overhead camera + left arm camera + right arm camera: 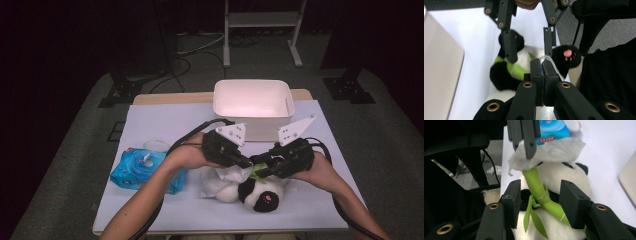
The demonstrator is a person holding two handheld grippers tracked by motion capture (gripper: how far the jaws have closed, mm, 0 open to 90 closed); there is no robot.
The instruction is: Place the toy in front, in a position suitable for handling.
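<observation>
Panda plush lying on desk. Left gripper pinching white wipe over its face, apparently for wiping. Right gripper spread around green bamboo, not gripping.

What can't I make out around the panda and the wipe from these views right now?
- Panda face: high view, hidden under the wipe and the left tongs.
- Tub contents: high view, washed out by glare.
- Wipes pack label: right gripper view, cut by the top edge.
- Right tongs, bamboo contact: unclear.
</observation>
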